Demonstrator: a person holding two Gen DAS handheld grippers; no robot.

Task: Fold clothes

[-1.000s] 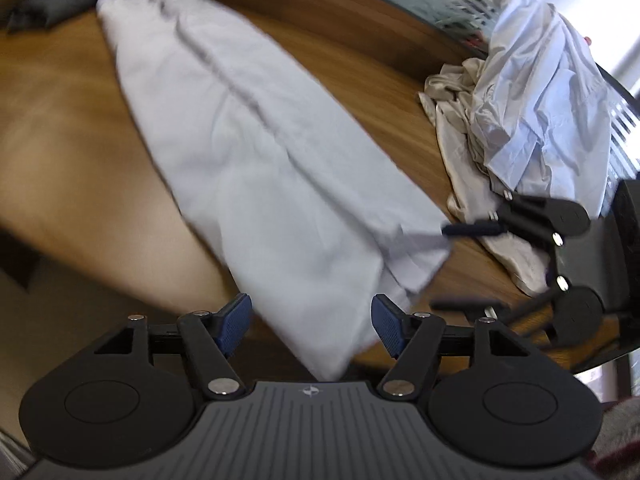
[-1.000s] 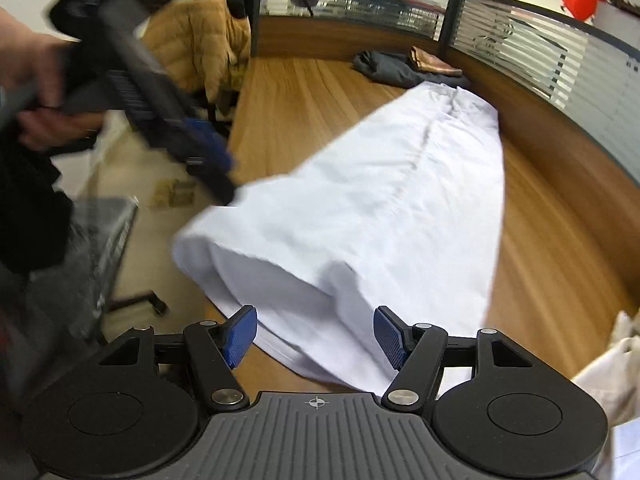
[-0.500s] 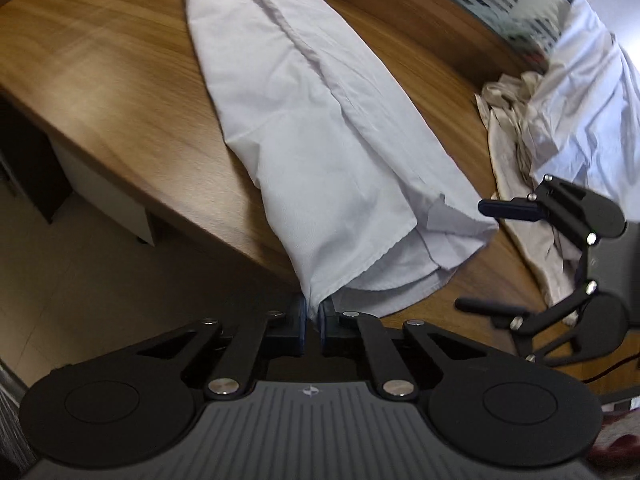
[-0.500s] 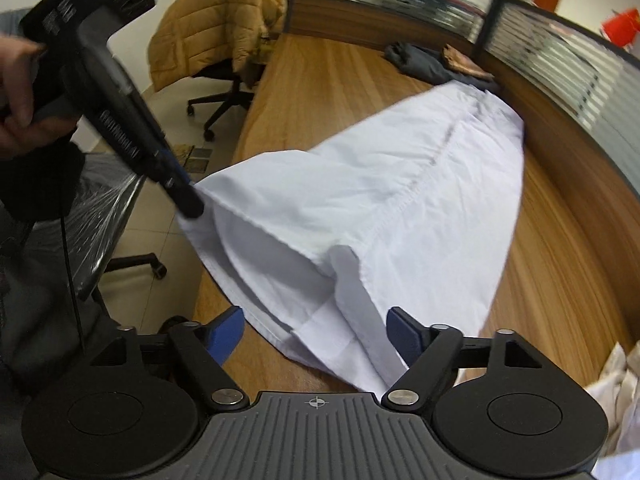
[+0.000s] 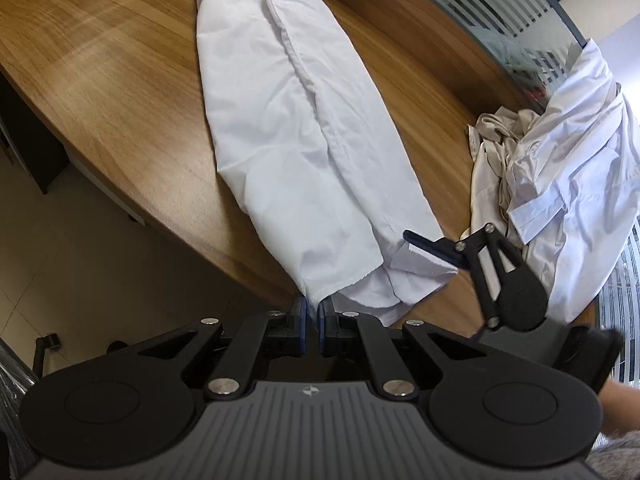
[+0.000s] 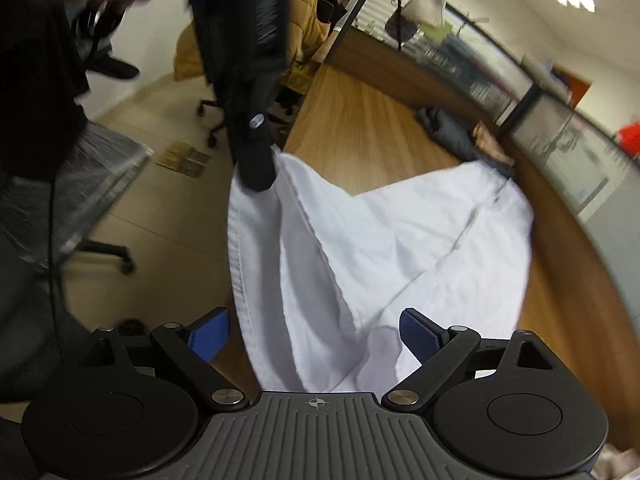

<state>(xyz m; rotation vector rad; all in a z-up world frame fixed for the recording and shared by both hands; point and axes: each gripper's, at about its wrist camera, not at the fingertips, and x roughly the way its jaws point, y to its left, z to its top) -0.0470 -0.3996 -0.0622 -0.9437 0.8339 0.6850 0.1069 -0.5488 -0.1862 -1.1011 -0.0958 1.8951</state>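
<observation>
— White cotton trousers [image 5: 304,132] are seen stretched lengthwise across a curved wooden desk [image 5: 100,64], their hem end drawn past the near edge. By what is that corner held?

— It is pinched by the left gripper [image 5: 313,316], whose blue pads are pressed almost together on the hem's corner; in the right wrist view the cloth is shown lifted off the desk edge and hung from that gripper's tip.

— And the right gripper [image 6: 314,334]?

— Its jaws are opening and are set wide apart. A fold of the trouser hem is framed between the blue pads, but it is not pressed by either one. From the left wrist view, one of its fingers [image 5: 430,246] is seen lying over the hem's far corner.

— What else is pictured on the desk?

— A crumpled heap of white and beige clothes [image 5: 560,168] is piled near the glass partition [image 5: 500,16], beside the trousers. Dark garments [image 6: 456,136] are left at the far end. An office chair draped with a tan jacket [image 6: 304,28] is caught beyond the desk.
</observation>
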